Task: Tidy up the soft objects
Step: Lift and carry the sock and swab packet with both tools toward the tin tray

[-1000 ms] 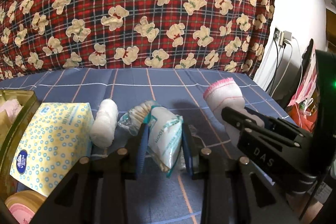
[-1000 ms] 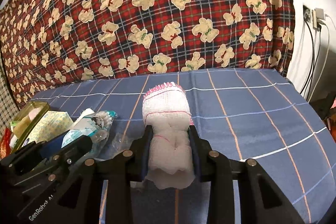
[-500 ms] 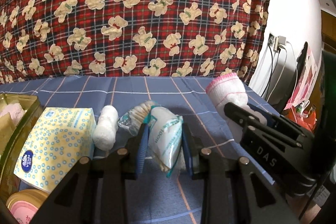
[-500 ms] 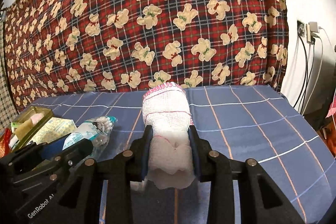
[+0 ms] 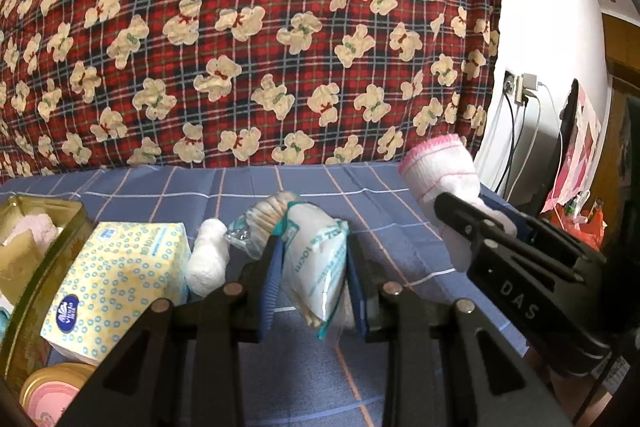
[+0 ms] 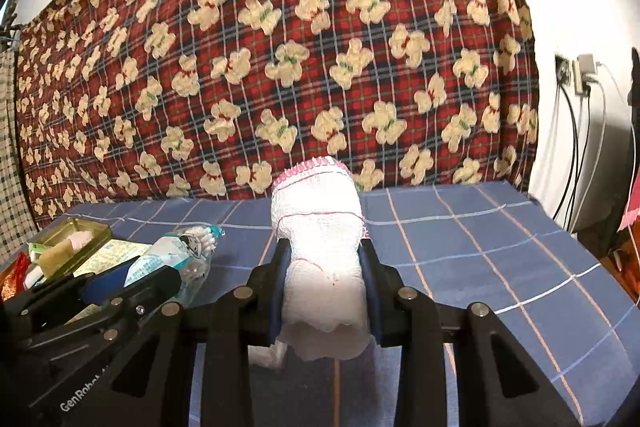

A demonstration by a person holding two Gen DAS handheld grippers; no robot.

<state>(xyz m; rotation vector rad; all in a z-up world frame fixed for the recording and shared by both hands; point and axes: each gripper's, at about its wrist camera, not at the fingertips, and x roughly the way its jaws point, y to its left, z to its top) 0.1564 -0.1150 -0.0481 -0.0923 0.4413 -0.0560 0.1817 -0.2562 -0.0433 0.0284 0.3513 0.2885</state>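
Gripping swab packet (image 5: 316,263), right tool (image 6: 323,283) clamping cloth roll (image 6: 320,227)

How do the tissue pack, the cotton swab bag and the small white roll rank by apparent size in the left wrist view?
1. tissue pack
2. cotton swab bag, though it is nearer the camera, so this is unsure
3. small white roll

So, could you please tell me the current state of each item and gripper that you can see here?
Left gripper: shut on the clear plastic bag of cotton swabs, lifted.
Right gripper: shut on the rolled white cloth with pink trim, lifted.
Gold rectangular tin: open, things inside.
Yellow dotted tissue pack: lying beside the tin.
Small white gauze roll: lying loose on the blue checked cover.
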